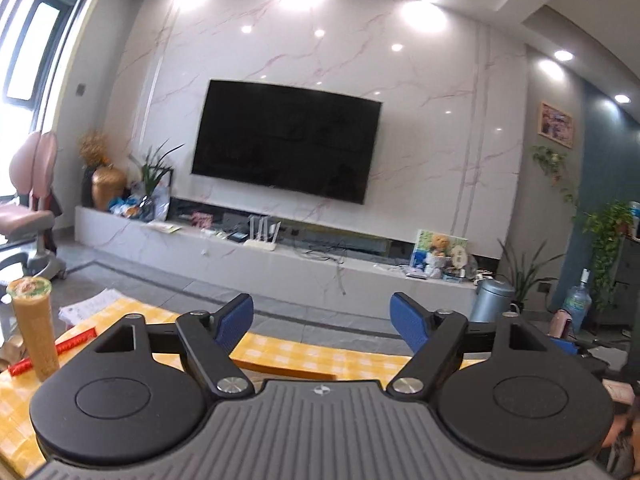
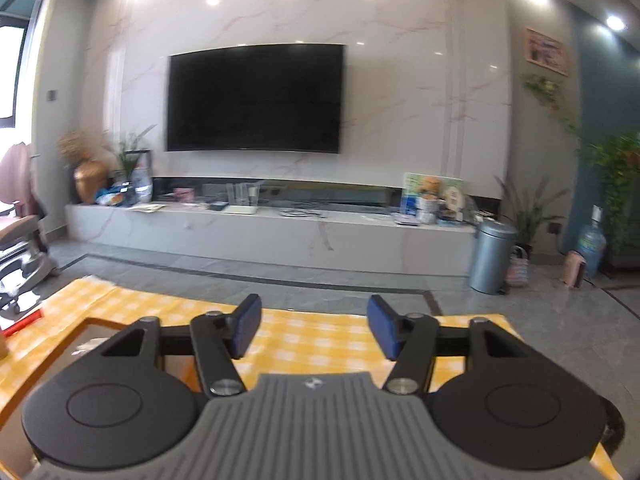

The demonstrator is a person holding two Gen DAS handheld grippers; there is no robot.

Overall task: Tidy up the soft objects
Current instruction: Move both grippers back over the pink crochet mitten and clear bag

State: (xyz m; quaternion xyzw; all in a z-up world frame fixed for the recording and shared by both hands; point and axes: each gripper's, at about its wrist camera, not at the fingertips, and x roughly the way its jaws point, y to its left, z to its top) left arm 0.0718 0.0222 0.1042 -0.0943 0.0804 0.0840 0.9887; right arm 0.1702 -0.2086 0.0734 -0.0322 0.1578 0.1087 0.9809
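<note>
Hovering: two tongs, left and right, both apart, above one checkered tablecloth.

The worktop is largely hidden behind both devices. The chair is cut off at the left edge; shelf clutter is blurred.

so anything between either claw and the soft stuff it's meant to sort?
Cannot say: no soft object shows in either view. Both the left claw and right claw are open, empty, held above the yellow checked tablecloth, facing the TV. Only a drink cup stands on the left.
</note>
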